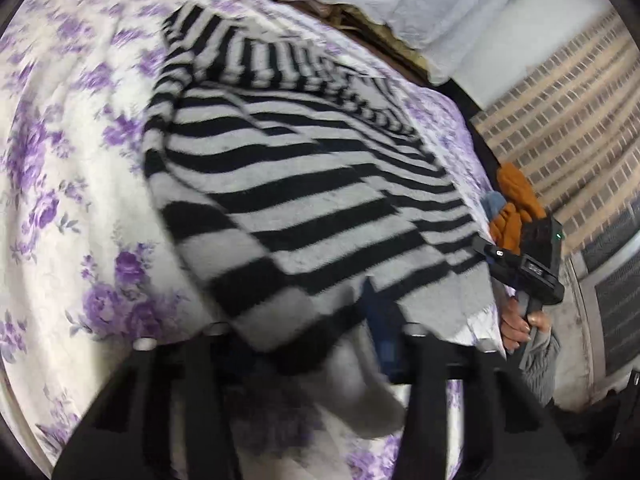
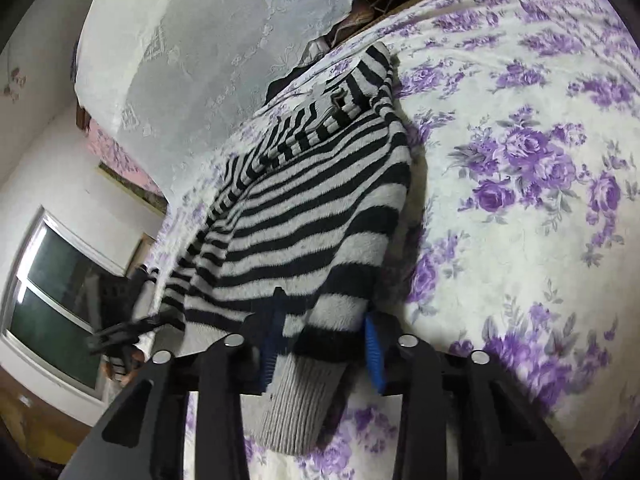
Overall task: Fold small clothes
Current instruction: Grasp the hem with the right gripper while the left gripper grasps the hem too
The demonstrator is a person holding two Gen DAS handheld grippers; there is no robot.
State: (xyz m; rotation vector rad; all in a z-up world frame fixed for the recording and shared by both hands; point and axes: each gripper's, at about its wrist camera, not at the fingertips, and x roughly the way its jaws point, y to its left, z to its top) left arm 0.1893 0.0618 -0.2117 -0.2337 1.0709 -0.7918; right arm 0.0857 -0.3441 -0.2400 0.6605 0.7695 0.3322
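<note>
Both grippers hold a black-and-white striped sweater above a bedspread printed with purple roses. Right gripper has its blue-padded fingers clamped on the grey ribbed hem, which hangs between them. Left gripper grips the opposite edge, though blur and draped knit hide its fingertips, so I cannot tell how tightly they meet. Orange clothing lies heaped near the bed's edge.

L claw tips hidden under striped sweater; frame blurry, grip unclear.
</note>
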